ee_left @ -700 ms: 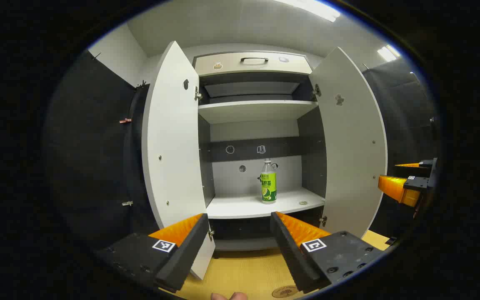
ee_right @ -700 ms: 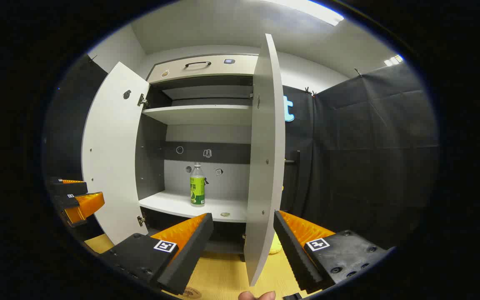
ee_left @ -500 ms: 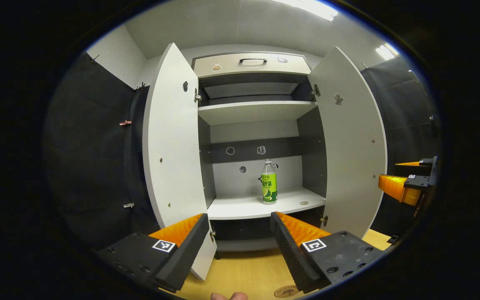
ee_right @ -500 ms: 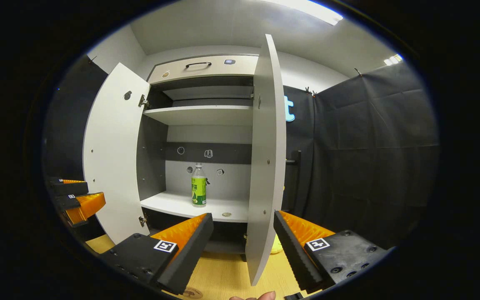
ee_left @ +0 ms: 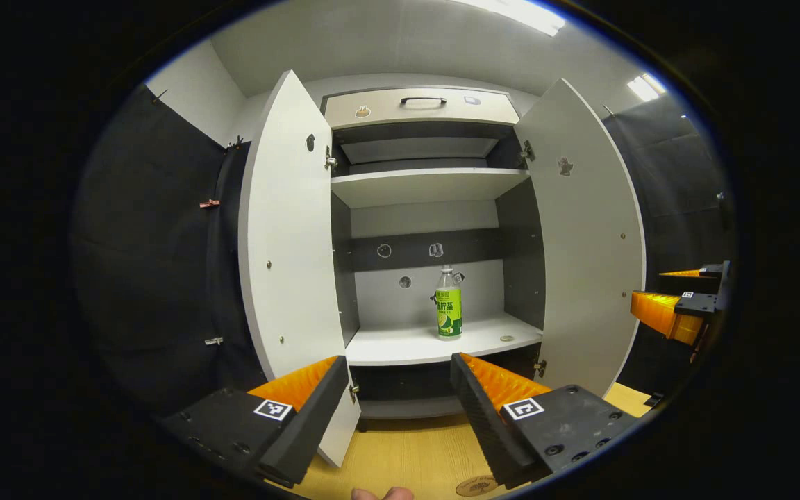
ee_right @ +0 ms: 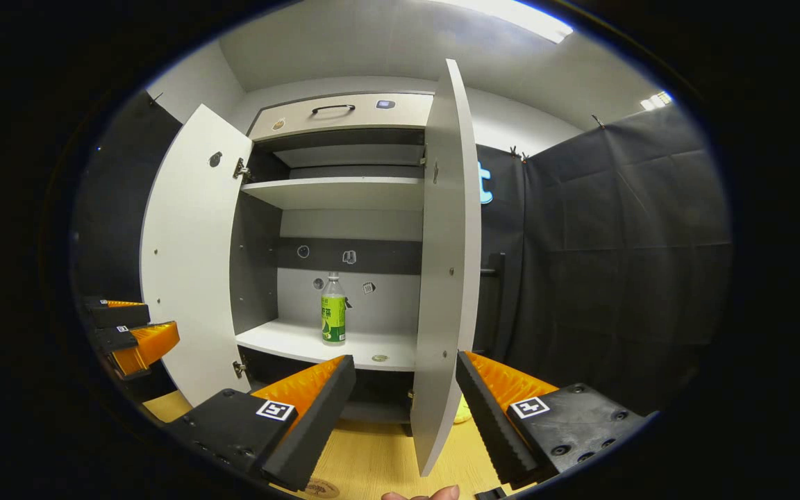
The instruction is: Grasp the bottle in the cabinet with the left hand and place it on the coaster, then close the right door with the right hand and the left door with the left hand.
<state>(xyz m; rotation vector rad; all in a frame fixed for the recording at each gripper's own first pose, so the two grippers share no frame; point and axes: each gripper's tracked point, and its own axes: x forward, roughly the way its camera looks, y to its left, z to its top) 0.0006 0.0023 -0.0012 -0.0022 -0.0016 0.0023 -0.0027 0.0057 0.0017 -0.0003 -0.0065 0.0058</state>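
Closest in: left claw (ee_left: 394, 389) spread wide, holding nothing, low over the wood bench (ee_left: 407, 455). Aimed straight at the gap between the two doors, likely so a push forward leads right to the bottle. Round coaster (ee_left: 475, 485) flat on the bench just under that claw, partly hidden, near enough for a short trip once the bottle comes out. A fingertip (ee_left: 380, 494) peeks in at the bottom edge.

Right claw (ee_right: 403, 392) spread wide too, nothing in it, off to the right side. Right door (ee_right: 445, 278) seen almost edge-on between its fingers, so probably waiting there for the push to shut it later.

A bit farther: left door (ee_left: 289, 264) swung out wide, same as the right one. Both open so the inside can be reached.

Farthest: bottle (ee_left: 448, 304) standing upright on the lower shelf (ee_left: 400, 344), near the back wall, a little right of the middle. Well apart from both claws. A small round thing sits on the shelf near the front right; too small to tell what. Upper shelf bare. Drawer with a dark handle on top.

Nothing grabbed yet. First job: reach in for the bottle.
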